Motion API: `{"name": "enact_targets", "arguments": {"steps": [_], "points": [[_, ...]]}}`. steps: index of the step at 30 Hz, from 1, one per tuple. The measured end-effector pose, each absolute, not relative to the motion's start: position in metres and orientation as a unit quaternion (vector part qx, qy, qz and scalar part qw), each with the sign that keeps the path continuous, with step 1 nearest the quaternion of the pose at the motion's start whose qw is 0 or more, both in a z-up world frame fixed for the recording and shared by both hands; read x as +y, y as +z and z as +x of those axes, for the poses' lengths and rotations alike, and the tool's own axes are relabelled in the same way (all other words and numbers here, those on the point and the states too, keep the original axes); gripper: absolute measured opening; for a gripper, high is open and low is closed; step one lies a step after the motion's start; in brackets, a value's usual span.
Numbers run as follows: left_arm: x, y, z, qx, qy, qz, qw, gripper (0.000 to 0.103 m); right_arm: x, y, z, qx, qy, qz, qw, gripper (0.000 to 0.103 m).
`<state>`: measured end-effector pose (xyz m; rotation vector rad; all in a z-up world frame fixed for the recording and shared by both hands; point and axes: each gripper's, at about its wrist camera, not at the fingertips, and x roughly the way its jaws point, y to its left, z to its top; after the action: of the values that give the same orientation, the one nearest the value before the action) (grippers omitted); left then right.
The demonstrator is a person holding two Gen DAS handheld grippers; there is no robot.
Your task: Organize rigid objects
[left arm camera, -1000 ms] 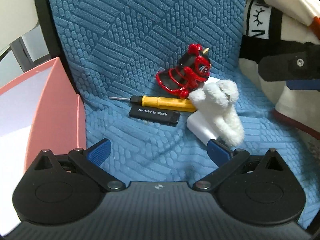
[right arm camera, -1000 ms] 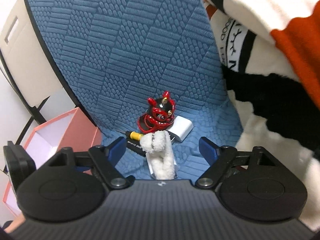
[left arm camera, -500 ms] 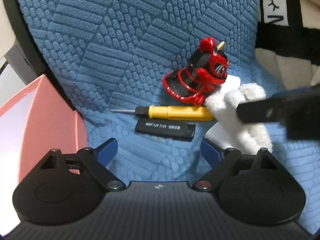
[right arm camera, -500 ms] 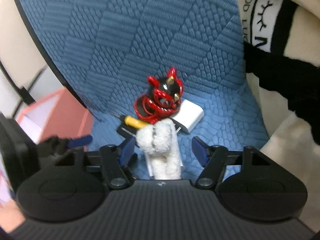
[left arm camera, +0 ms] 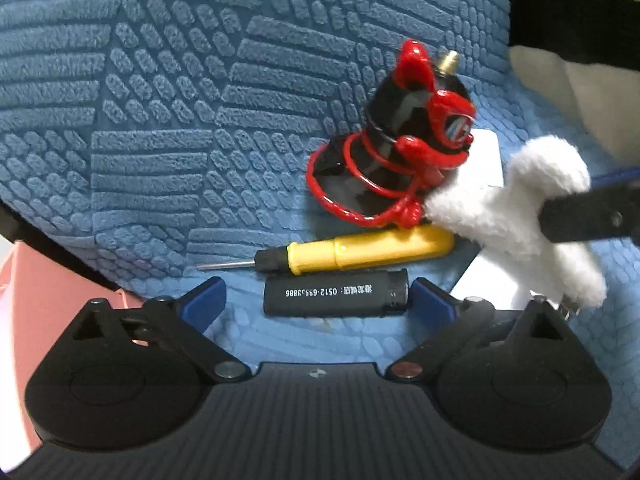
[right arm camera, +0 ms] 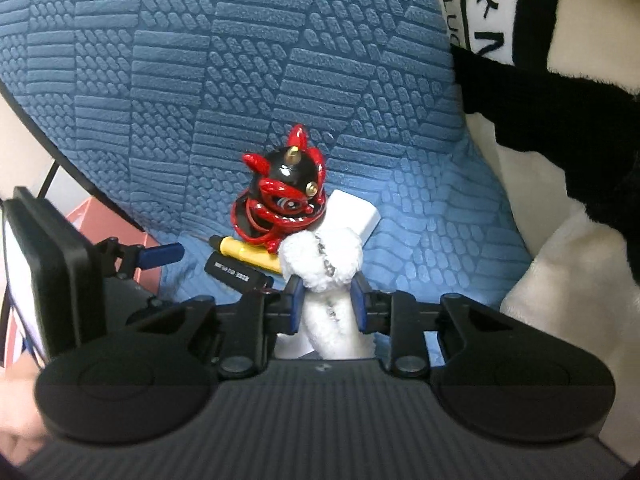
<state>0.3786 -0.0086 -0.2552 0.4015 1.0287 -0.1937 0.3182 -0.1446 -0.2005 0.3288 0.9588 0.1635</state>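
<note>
On the blue quilted cushion (left arm camera: 160, 120) lie a red-and-black lion figurine (left arm camera: 400, 152) (right arm camera: 284, 196), a yellow screwdriver (left arm camera: 368, 250) (right arm camera: 248, 254), a black lighter (left arm camera: 336, 296) (right arm camera: 232, 274), a white charger block (left arm camera: 484, 160) (right arm camera: 352, 212) and a white fluffy plush toy (left arm camera: 512, 208) (right arm camera: 324, 260). My left gripper (left arm camera: 316, 300) is open, its blue fingertips either side of the lighter without touching it. My right gripper (right arm camera: 327, 304) is closing, and its pads press the plush toy's lower part from both sides.
A pink box (left arm camera: 40, 280) (right arm camera: 100, 216) stands off the cushion's left edge. A cream, black and orange fleece blanket (right arm camera: 560, 160) (left arm camera: 560, 20) is heaped along the right. A finger of the right gripper (left arm camera: 588, 216) crosses the left wrist view's right edge.
My left gripper has moved down and closer, so the lighter now sits between its open fingertips. My right gripper's jaws have closed from wide apart onto the plush toy.
</note>
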Motion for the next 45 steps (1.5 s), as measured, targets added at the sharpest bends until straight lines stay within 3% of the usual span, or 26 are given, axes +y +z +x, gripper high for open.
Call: {"name": "enact_targets", "arguments": {"steps": [8,11,29,45], "points": [[0.02,-0.258,0.39,0.507,-0.125,0.104,0.846,0.1,-0.145,-0.201,0.319,0.461,0.077,0.164,0.869,0.028],[0.028,-0.256,0.391,0.506,-0.141,0.077,0.847,0.086,-0.145,-0.202,0.318,0.461,0.076,0.165,0.869,0.028],[0.01,-0.249,0.347,0.493,-0.071,0.048,0.866,0.085,-0.142,-0.195,0.309,0.452,0.077,0.163,0.873,0.028],[0.026,-0.196,0.285,0.457,-0.048,-0.019,0.888,0.085,-0.151,-0.186,0.273,0.446,0.042,0.151,0.881,0.025]]}}
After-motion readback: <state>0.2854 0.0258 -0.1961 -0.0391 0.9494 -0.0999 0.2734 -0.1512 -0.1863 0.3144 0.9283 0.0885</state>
